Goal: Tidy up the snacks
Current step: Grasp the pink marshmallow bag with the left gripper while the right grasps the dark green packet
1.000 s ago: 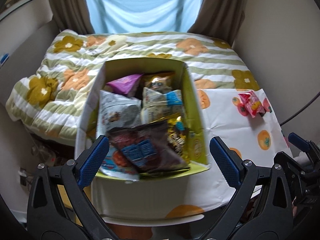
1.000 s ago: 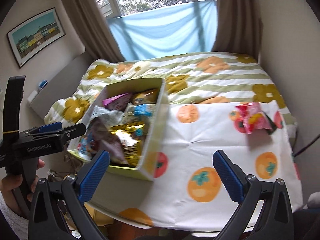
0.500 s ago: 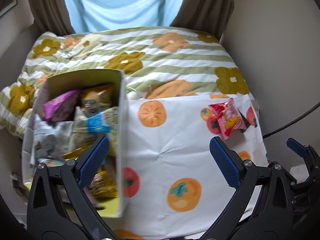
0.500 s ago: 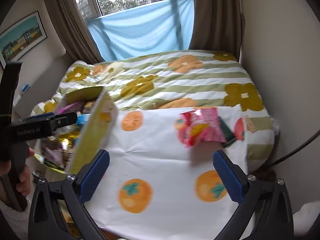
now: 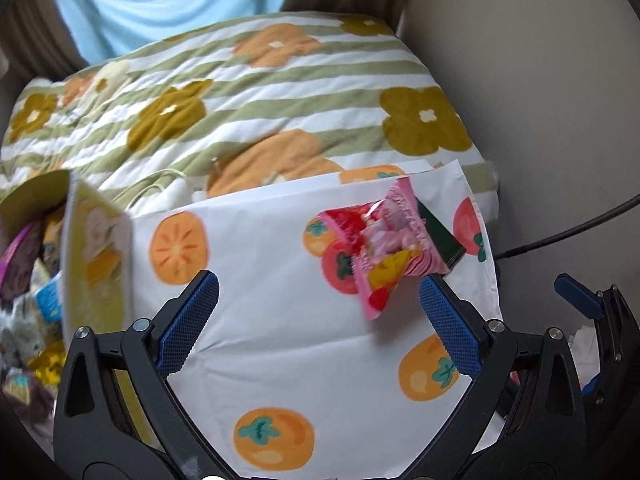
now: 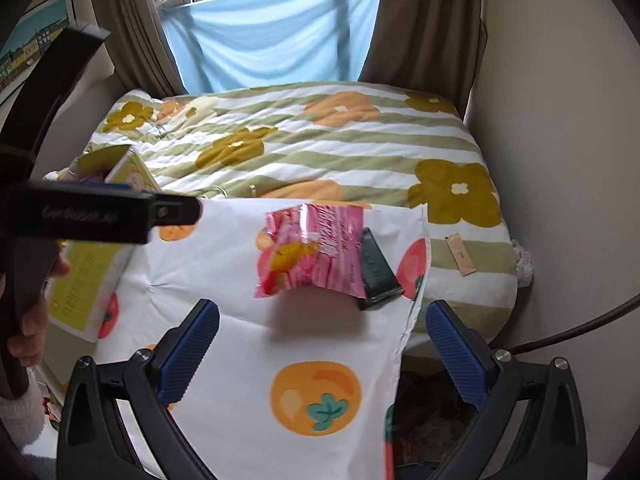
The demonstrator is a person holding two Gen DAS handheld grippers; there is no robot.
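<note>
A pink snack bag [image 5: 386, 248] lies on the white fruit-print cloth [image 5: 280, 320], over a dark green packet [image 5: 442, 236]. Both also show in the right wrist view: the pink bag [image 6: 316, 250] and the green packet [image 6: 376, 272]. A yellow-green box [image 5: 94, 256] holding several snack packs stands at the left edge; the right wrist view shows it [image 6: 92, 272] too. My left gripper [image 5: 318, 324] is open and empty, near the pink bag. My right gripper [image 6: 322, 348] is open and empty, just short of the pink bag.
A striped flower-print quilt [image 6: 320, 140] covers the bed behind the cloth. The wall [image 5: 540, 80] and a black cable [image 5: 568, 232] are at the right. The cloth's right edge [image 6: 412, 320] hangs over a drop. The left gripper's body [image 6: 80, 216] crosses the right view's left side.
Both grippers have swung right, away from the snack box and toward the pink bag, which now looks larger and nearer. Both stay open.
</note>
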